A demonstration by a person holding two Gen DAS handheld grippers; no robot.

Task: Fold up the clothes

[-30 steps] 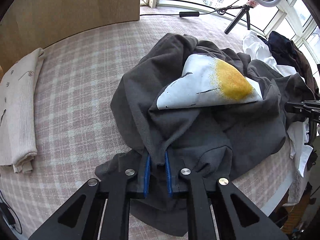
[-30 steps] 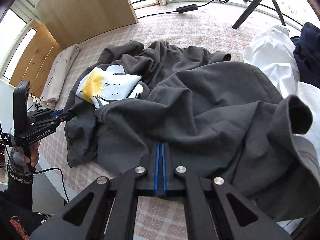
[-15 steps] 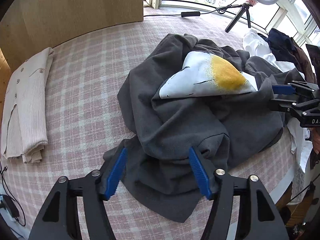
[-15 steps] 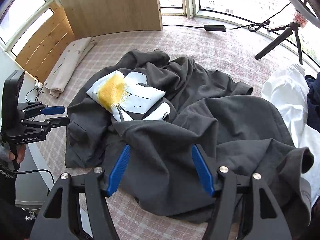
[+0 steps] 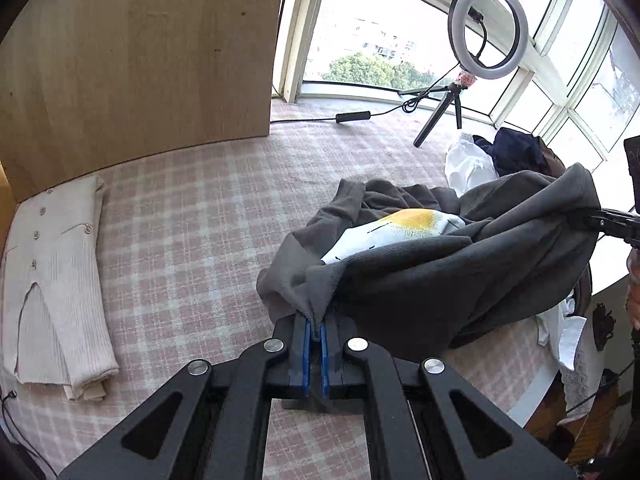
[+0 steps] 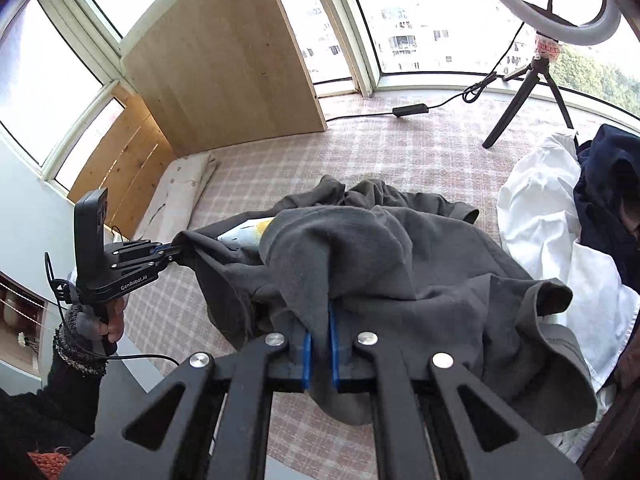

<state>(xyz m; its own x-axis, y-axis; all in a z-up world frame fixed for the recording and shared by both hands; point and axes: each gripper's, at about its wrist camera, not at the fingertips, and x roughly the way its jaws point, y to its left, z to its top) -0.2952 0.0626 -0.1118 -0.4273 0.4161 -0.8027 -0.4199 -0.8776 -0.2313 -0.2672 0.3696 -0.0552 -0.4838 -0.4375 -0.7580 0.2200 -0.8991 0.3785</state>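
Note:
A dark grey garment [image 5: 460, 272] with a white and yellow print [image 5: 396, 228] is lifted off the checked surface [image 5: 192, 240] and stretched between both grippers. My left gripper [image 5: 315, 330] is shut on a bunched corner of its edge. My right gripper [image 6: 319, 328] is shut on another fold of the same grey garment [image 6: 380, 256]. In the right wrist view the left gripper [image 6: 162, 250] appears at the left, held by a gloved hand [image 6: 96, 324]. Part of the print [image 6: 248, 232] peeks out under the grey cloth.
A folded cream cardigan [image 5: 56, 280] lies at the left, by a wooden panel [image 5: 140, 52]. White clothing [image 6: 552, 232] and dark navy clothing [image 6: 608, 184] are piled at the right. A ring light on a tripod [image 5: 484, 28] and its cable stand at the back near the windows.
Both grippers stood open over the garment half a second ago; now each has shut on its edge and raised it, so the grey cloth hangs stretched between them.

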